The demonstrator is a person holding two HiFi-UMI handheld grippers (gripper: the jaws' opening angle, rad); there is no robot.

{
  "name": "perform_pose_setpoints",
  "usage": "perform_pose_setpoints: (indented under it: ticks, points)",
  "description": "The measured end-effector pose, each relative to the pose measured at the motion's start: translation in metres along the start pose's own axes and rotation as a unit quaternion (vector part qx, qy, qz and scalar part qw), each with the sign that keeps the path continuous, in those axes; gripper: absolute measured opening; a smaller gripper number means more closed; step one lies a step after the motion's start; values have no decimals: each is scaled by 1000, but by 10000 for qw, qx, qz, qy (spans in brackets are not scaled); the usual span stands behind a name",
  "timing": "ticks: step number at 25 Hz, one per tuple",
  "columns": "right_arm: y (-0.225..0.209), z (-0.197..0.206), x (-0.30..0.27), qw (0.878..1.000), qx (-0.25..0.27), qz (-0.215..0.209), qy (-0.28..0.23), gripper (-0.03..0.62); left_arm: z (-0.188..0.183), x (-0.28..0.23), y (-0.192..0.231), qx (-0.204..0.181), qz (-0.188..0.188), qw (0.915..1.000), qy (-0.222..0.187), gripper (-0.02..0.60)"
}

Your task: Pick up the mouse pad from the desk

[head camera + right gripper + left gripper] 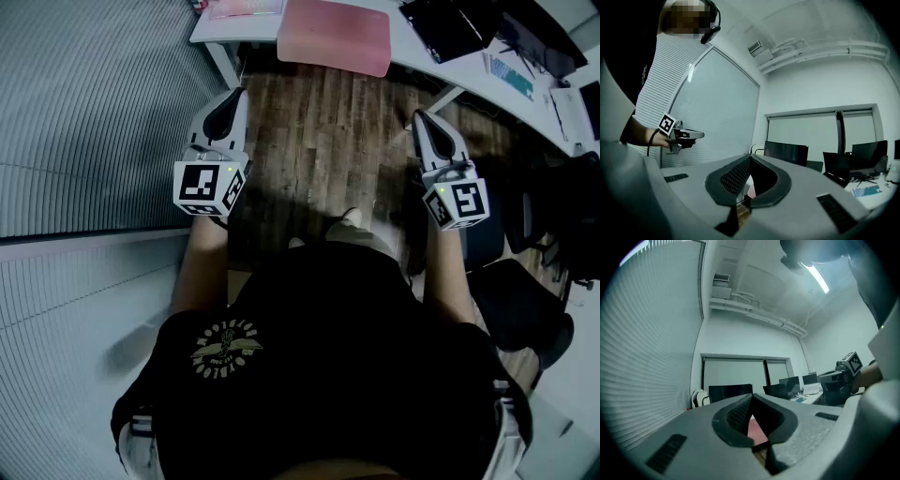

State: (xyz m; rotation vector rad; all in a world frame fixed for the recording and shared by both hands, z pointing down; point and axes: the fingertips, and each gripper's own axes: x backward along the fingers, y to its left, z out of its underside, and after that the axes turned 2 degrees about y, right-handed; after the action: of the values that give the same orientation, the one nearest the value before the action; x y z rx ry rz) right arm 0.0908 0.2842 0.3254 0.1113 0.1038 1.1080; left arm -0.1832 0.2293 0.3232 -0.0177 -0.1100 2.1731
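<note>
Soft pink rectangular mouse pad point(333, 36) at twelve o'clock is probably light and floppy; pinch its near edge. Left gripper point(234, 95) and right gripper point(419, 118) are both pressed together, empty.

One mouse pad point(333, 36), one desk point(408, 45); one left tool point(238, 93), one right tool point(418, 116)

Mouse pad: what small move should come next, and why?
Probably ease both grippers forward toward the pad, opening the jaws on the way. The pink pad lies untouched at the desk's near edge, while the left gripper and right gripper hang short of it over the floor, both shut and empty.
</note>
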Motion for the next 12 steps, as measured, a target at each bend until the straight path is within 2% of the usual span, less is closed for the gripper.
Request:
perform_pose_setpoints:
  ticks: [6,12]
  points:
    - [3,1,-1,9999,-134,89,-8,1,5,4,11,81,-27,10000,-11,8]
    - [-19,8,-3,9992,-165,353,-7,2,20,-7,25,224,-127,9997,6,8]
